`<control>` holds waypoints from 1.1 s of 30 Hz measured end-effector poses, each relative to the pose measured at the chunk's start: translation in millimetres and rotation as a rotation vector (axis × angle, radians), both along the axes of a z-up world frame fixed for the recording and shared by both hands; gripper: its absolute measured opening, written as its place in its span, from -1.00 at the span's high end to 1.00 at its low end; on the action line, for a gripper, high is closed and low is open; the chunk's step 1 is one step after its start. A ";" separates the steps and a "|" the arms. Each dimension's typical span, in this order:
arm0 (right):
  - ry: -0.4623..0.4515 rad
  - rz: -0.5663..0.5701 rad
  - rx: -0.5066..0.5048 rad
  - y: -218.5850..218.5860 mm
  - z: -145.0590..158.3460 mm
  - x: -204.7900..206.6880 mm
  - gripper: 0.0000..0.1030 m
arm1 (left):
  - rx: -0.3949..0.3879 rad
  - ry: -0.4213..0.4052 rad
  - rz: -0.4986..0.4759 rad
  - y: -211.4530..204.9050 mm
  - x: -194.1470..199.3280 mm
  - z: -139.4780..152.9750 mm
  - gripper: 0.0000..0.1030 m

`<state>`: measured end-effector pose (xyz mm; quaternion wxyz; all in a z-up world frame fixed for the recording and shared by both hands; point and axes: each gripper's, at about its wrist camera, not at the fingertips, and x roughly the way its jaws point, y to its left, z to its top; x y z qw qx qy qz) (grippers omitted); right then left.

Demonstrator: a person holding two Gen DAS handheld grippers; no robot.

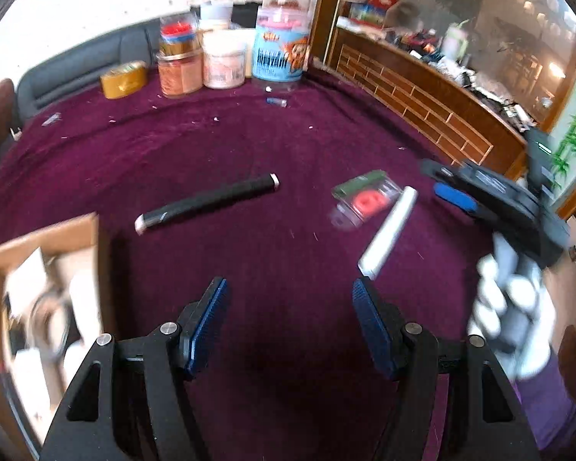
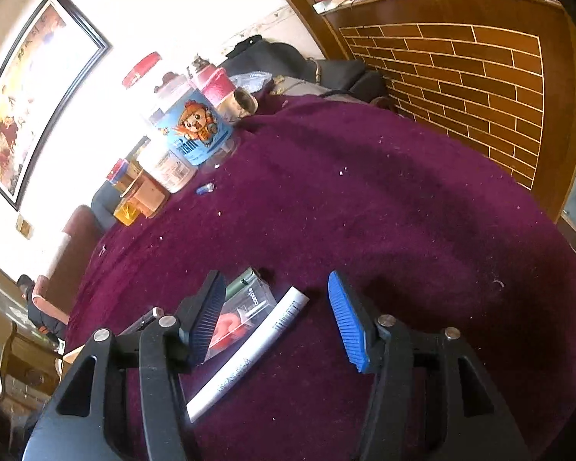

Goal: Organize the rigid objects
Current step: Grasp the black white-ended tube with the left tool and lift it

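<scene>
A table under a purple cloth [image 1: 249, 146] fills both views, with jars [image 1: 280, 38] crowded at its far edge. At the near left sits an open cardboard box [image 1: 42, 238], already holding blurred odds and ends. Three loose things lie on the cloth: a long black handle [image 1: 207, 201] mid-table, a clear packet [image 1: 364, 199] with something red inside, and a white tube [image 1: 389, 224] touching the packet's right side. The left gripper [image 1: 290, 324] hovers empty, jaws wide, over bare cloth; the tube's near end lies just ahead of its right finger. The right gripper [image 2: 276, 315], held in a gloved hand [image 1: 507, 307], also stands open and empty, with the tube [image 2: 249, 353] running diagonally between its fingers, near end toward the left one. The right gripper looks better placed to take it.
</scene>
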<state>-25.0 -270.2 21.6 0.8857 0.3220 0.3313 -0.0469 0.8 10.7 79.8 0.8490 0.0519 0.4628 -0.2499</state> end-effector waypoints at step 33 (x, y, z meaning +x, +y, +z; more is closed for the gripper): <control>0.072 0.017 0.057 -3.5 -16.8 7.4 -0.11 | 0.125 0.020 -0.100 -47.0 10.8 -49.5 -0.17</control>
